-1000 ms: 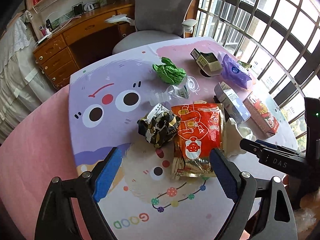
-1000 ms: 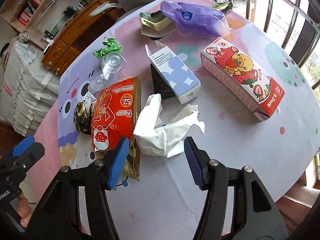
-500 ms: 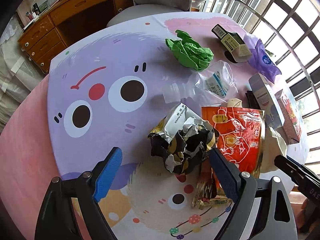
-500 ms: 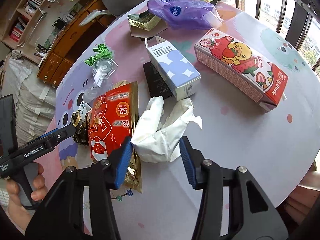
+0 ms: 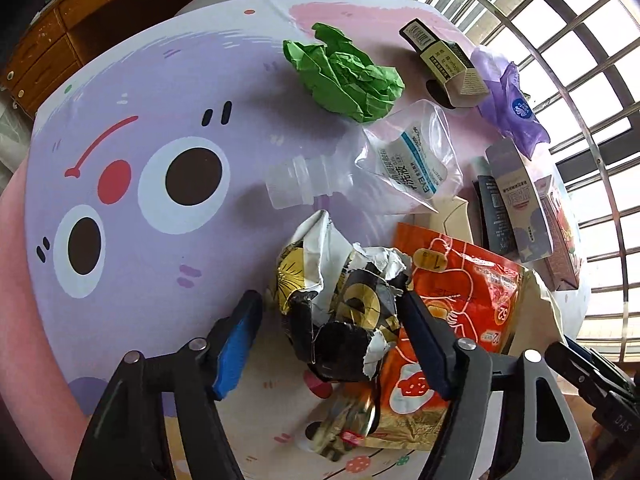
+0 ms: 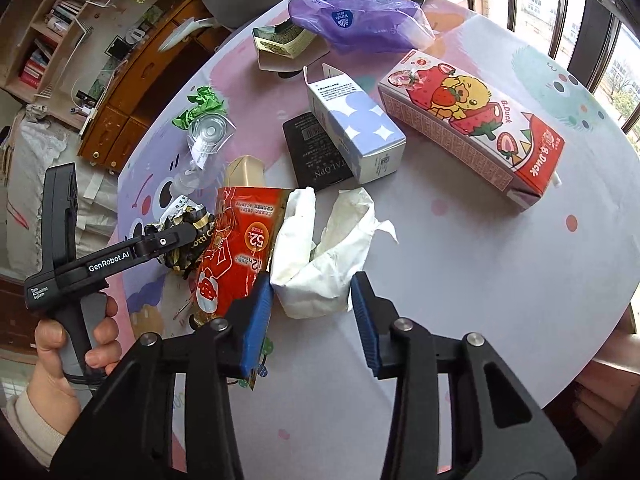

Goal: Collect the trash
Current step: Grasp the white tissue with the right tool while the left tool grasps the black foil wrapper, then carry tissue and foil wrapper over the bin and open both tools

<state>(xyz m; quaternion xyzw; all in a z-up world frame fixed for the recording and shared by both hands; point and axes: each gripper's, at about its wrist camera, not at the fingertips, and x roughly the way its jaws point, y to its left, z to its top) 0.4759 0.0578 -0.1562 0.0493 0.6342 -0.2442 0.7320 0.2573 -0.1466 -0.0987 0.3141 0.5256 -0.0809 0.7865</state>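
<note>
**Grippers straddling two pieces of trash on the cartoon table**

Left gripper point(image 5: 328, 324) sits low over the table with its jaws spread wide, one blue pad on each side of the crumpled black-and-gold wrapper point(image 5: 344, 304). The right-hand pad lies against or just beside the wrapper's edge; the left-hand pad stands clear of it, so the wrapper is framed, not squeezed. The wrapper rests on the table, touching the red foil pouch point(image 5: 452, 320) that lies flat just to its right.

Right gripper point(image 6: 312, 312) is likewise released, its fingers parted around the near end of the crumpled white tissue point(image 6: 324, 252). Whether either pad touches the tissue cannot be told. The tissue lies on the table, overlapping the right edge of the red pouch.

Beyond these, a squashed clear plastic bottle point(image 5: 372, 168) and a ball of green paper point(image 5: 344, 76) lie farther up the table. A blue-and-white carton point(image 6: 356, 124) rests partly on a flat black packet point(image 6: 316, 156), with a long strawberry-print box point(image 6: 472, 124) beside it. A purple plastic bag point(image 6: 356, 24) and an opened small box point(image 6: 280, 40) lie near the far edge of the printed tablecloth point(image 5: 160, 240). A hand point(image 6: 72, 344) holds the left gripper's handle.
</note>
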